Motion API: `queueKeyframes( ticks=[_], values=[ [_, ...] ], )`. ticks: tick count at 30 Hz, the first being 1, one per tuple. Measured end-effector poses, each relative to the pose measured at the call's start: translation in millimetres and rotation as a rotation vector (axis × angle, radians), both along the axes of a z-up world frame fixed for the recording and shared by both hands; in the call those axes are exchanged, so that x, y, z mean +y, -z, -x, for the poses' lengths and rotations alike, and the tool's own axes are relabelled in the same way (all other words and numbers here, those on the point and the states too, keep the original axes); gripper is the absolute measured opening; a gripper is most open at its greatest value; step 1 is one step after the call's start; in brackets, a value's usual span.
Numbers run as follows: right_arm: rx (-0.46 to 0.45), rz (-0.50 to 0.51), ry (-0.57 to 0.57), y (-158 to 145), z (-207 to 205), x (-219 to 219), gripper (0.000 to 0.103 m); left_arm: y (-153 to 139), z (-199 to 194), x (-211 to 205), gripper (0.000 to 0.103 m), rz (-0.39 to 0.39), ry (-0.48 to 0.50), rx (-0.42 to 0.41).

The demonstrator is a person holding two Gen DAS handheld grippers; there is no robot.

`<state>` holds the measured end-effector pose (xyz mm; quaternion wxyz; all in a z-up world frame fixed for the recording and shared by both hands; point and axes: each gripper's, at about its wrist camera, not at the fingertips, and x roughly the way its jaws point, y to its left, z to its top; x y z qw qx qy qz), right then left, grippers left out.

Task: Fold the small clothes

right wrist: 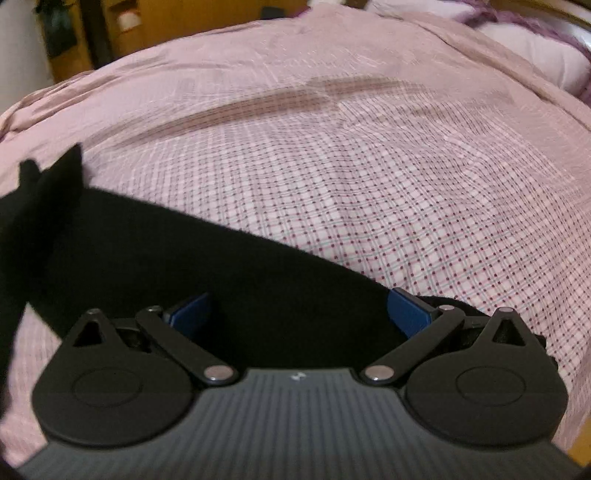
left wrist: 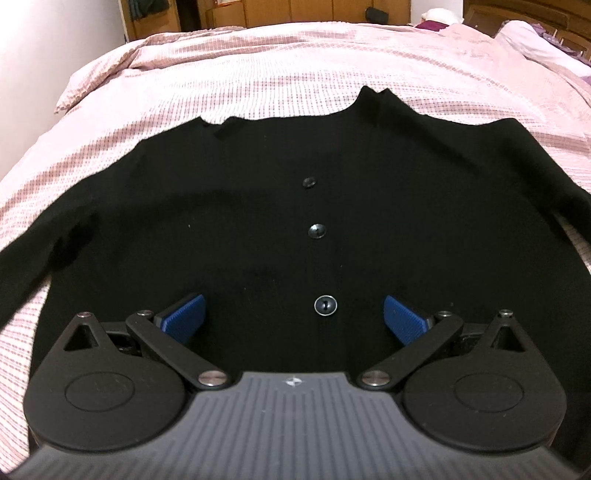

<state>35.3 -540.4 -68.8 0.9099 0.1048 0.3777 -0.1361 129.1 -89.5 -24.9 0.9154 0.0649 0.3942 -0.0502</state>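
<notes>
The black cardigan (left wrist: 258, 206) lies spread flat, front side up, on the pink checked bedcover (left wrist: 258, 74). Its placket is closed, and a row of dark buttons (left wrist: 325, 305) runs up the middle toward the collar (left wrist: 373, 99), which points away from the camera. Both sleeves go out to the sides of the body. I judge it is laid so on purpose: a flat, buttoned garment gives clean edges for the first fold, and no fold is made yet.

The left gripper (left wrist: 293, 317) hovers above the lower part of the cardigan, near the lowest button. Its blue pads (left wrist: 184, 317) stand wide apart and nothing is between them; whether they touch the cloth I cannot tell.

The right gripper (right wrist: 299, 314) is at the right side of the cardigan, where one black sleeve (right wrist: 221, 266) crosses the view in a diagonal. Its blue pads (right wrist: 406, 314) are also wide apart, one on each side of the sleeve, and they do not pinch it. This placing seems to prepare a grasp of the sleeve, in order to bring it over the body.

No basket, box or other container for clothes is visible, so there is nothing held inside anything. Beyond the cardigan, at the far side of the bedcover, a pale pillow (left wrist: 535, 48) lies, and wooden furniture (left wrist: 295, 11) stands behind the bed.
</notes>
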Motion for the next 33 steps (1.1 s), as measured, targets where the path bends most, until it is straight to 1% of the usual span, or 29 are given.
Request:
queueKeyframes(
  ticks=[6, 8, 10, 11, 12, 13, 15, 18, 20, 22, 24, 26, 27, 30, 32, 33],
  values=[
    [-0.016, -0.022, 0.006, 1, 5, -1, 0.103, 9, -2, 6, 0.103, 0.037, -0.011, 0.005],
    [-0.024, -0.027, 0.016, -2, 7, 2, 0.092, 11, -1, 6, 0.103, 0.043, -0.016, 0.005],
    [-0.057, -0.022, 0.016, -7, 10, 7, 0.056, 13, -1, 4, 0.103, 0.030, -0.019, 0.000],
    [-0.070, -0.032, 0.013, -9, 13, 9, 0.044, 13, 0, 2, 0.103, 0.024, -0.022, -0.003],
    [-0.091, -0.050, 0.010, -12, 16, 10, 0.018, 13, 0, 1, 0.103, 0.020, -0.025, -0.004],
    [-0.102, -0.066, 0.012, -14, 19, 11, 0.011, 13, 0, 1, 0.103, 0.020, -0.029, -0.004],
    [-0.141, -0.081, 0.027, -19, 25, 12, 0.007, 12, 0, 1, 0.103, 0.024, -0.031, -0.003],
    [-0.212, -0.105, 0.094, -30, 41, 4, 0.003, 9, 1, 3, 0.103, 0.028, -0.024, 0.000],
    [-0.241, -0.069, 0.171, -38, 54, -4, 0.003, 7, 2, 4, 0.103, 0.029, -0.021, 0.006],
    [-0.252, -0.025, 0.237, -44, 65, -14, 0.003, 4, 3, 5, 0.103, 0.033, -0.023, 0.013],
    [-0.246, -0.025, 0.269, -46, 73, -26, 0.003, 3, 5, 6, 0.103, 0.042, -0.026, 0.016],
    [-0.226, -0.088, 0.249, -43, 77, -35, 0.004, 1, 7, 7, 0.103, 0.050, -0.027, 0.017],
    [-0.223, -0.128, 0.236, -41, 79, -36, 0.006, 1, 8, 7, 0.103, 0.053, -0.028, 0.018],
    [-0.254, -0.244, 0.245, -38, 85, -31, 0.008, -1, 11, 8, 0.103, 0.054, -0.030, 0.021],
    [-0.274, -0.342, 0.251, -38, 89, -23, 0.024, -3, 12, 8, 0.103, 0.052, -0.029, 0.024],
    [-0.279, -0.385, 0.238, -38, 90, -19, 0.056, -4, 13, 8, 0.103, 0.052, -0.026, 0.024]
  ],
)
